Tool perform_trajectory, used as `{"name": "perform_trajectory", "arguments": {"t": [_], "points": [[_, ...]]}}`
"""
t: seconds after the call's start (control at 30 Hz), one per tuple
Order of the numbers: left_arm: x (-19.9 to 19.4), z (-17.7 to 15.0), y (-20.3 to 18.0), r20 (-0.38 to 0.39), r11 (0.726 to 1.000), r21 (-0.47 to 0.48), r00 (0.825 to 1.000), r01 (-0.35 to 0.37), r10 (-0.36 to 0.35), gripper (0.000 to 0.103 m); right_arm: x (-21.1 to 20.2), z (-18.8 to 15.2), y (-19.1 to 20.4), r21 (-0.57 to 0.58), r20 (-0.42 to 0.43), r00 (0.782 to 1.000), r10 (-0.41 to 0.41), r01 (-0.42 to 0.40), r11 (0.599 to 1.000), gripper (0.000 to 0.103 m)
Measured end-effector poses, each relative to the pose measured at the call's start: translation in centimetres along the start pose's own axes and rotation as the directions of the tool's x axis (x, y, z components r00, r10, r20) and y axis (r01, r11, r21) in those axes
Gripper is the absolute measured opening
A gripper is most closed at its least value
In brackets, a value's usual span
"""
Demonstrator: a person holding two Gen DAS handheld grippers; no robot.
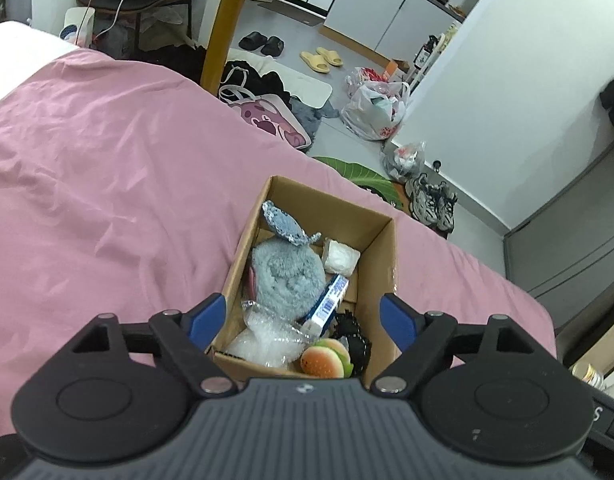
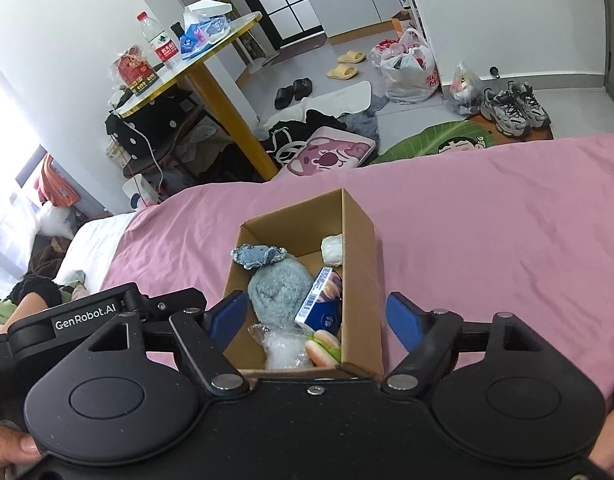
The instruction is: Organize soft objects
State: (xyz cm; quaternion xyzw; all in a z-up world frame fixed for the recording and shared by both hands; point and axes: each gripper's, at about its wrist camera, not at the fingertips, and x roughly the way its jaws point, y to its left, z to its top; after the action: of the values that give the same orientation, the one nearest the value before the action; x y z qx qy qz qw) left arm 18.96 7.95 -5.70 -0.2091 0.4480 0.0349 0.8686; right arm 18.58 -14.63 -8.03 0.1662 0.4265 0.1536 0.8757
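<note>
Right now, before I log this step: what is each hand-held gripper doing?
Left hand-held gripper: open, holding nothing, above the cardboard box.
Right hand-held gripper: open, holding nothing, above the same box.

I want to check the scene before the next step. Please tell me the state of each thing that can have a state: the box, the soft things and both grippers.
Cardboard box: open, upright on the pink sheet.
Grey plush: inside the box.
Burger toy: inside, at the near end.
Blue-white carton: inside, tilted.
Left gripper: open, empty.
Right gripper: open, empty.
</note>
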Motion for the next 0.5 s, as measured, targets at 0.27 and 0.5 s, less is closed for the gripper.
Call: {"name": "perform_trajectory", "arguments": {"t": [0.27,0.5], "points": [[-2.2,-1.1,-1.3,0.019,0.996,0.084,0.999,-0.030,0.029,0.091,-2.9,-0.7,-0.7,-0.020,0.029,1.000,0.005,-0.004,1.000,0.089],[-4.6,-2.3,-2.0,0.055,0.990,0.132,0.998,-0.051,0.044,0.102,-5.8,-1.4,-0.9,-0.046,0.067,0.998,-0.004,0.007,0.999,0.103]]}}
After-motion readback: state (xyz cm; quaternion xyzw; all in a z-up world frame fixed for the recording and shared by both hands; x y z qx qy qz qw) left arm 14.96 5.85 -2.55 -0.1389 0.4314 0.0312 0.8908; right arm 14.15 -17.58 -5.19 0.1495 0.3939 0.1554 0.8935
